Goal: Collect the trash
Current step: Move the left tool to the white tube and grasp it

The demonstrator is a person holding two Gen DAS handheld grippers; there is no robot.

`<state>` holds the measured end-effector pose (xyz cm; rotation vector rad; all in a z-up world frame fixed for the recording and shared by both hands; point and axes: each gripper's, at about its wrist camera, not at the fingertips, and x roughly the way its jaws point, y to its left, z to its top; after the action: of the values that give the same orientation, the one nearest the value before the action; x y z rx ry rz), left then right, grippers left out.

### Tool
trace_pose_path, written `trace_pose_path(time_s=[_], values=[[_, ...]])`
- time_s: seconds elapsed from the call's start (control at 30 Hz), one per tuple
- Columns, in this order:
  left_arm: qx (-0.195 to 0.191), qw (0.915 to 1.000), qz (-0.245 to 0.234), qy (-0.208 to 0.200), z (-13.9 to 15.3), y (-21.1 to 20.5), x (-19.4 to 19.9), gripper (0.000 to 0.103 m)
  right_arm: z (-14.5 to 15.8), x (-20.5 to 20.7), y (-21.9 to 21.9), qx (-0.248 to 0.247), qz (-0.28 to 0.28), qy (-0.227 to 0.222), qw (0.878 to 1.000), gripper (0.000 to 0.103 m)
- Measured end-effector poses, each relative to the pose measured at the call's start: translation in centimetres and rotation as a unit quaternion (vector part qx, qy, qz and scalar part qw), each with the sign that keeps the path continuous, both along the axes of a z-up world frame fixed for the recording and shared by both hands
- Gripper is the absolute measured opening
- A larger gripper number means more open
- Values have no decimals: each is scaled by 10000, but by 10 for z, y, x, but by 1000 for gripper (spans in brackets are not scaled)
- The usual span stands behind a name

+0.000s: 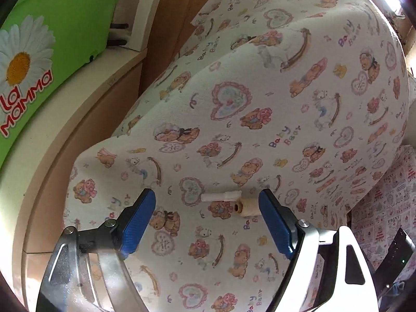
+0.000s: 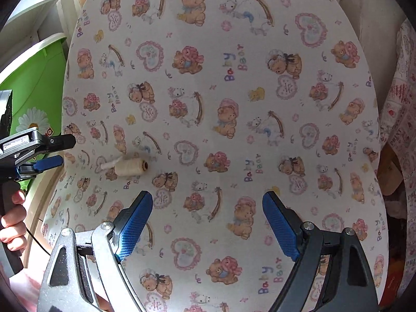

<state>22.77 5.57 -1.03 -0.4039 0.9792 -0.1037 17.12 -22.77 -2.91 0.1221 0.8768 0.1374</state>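
Both claws gaped empty over the teddy-bear print cloth (image 2: 234, 83). The cream thread spool (image 1: 248, 208) lay just inside the left gripper's (image 1: 207, 218) right finger, touching a white paper scrap (image 1: 221, 196). It sat well left of the right gripper (image 2: 207, 221).

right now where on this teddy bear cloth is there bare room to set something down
The bear-print cover is bare almost everywhere: ahead of the right gripper and out toward its far edge. The only clutter is the cream thread spool and small white tube, near the edge beside the open left gripper.
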Motion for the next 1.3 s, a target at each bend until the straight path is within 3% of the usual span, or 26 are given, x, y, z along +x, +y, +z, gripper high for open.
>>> trace_pose_path(time_s=[0.13, 0.2, 0.23, 0.47, 0.53, 0.77, 0.9, 1.07, 1.13, 1.23, 1.3], values=[[42, 9998, 106, 154, -13, -10, 18, 64, -1, 3, -2, 117, -43, 70, 9999, 88], [21, 9991, 273, 310, -20, -13, 26, 45, 0, 3, -3, 139, -26, 84, 9999, 88], [-5, 9986, 379, 363, -23, -13, 30, 42, 1, 2, -3, 114, -15, 62, 9999, 88], [99, 9953, 638, 726, -46, -14, 46, 35, 10, -3, -11, -188, -10, -101, 9998, 88], [332, 9947, 666, 705, -44, -17, 46, 34, 10, -3, -14, -182, -26, -85, 9998, 88], [778, 9940, 192, 740, -40, -33, 39, 26, 9, -3, -24, -23, -86, 15, 10000, 88], [650, 9943, -85, 835, -37, -40, 29, 16, 3, 2, -28, 323, -130, 299, 9989, 88], [577, 9949, -342, 752, -35, -47, 16, 14, -4, 3, -30, 325, -315, 383, 9982, 88], [894, 9941, -432, 437, -24, -55, 7, 14, -5, 4, -30, 286, -358, 376, 9982, 88], [1715, 9837, -517, 181, -13, -69, 6, 41, -6, 3, -29, 273, -361, 389, 9982, 88], [2056, 9779, -378, 93, -8, -71, 4, 46, -7, 4, -26, 229, -333, 412, 9983, 88]])
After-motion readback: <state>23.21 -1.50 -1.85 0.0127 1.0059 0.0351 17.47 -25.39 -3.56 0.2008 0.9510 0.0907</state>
